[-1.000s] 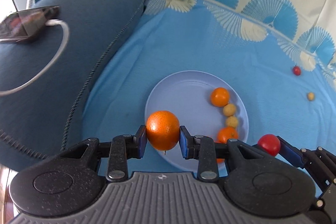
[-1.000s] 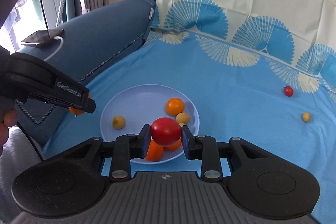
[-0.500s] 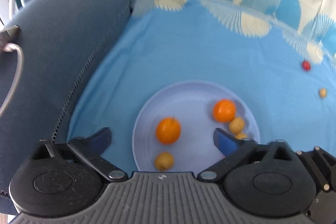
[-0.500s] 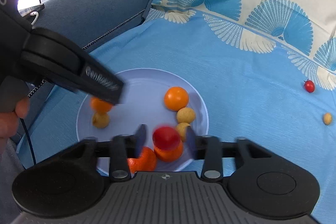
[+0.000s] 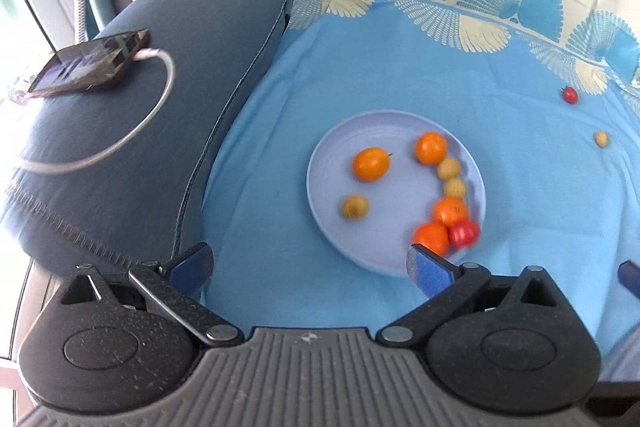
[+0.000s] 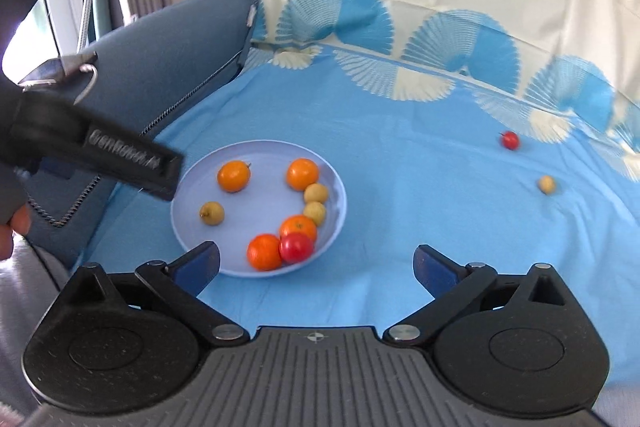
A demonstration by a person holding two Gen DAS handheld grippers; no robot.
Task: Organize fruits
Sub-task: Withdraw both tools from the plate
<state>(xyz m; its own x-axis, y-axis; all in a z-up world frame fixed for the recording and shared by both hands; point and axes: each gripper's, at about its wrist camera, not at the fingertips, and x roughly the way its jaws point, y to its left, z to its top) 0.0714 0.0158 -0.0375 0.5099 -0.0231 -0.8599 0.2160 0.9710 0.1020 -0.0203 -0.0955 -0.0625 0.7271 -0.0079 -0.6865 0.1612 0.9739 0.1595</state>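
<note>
standing wide and empty, both the left gripper and right gripper, jaws just opened, hovered at the plate's six o'clock; two strays lay at three o'clock.

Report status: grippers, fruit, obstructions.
Left gripper open, empty; right gripper just opened, empty. Plate holds eight fruits. Cherry tomato, small yellow fruit still out; path clear.
</note>
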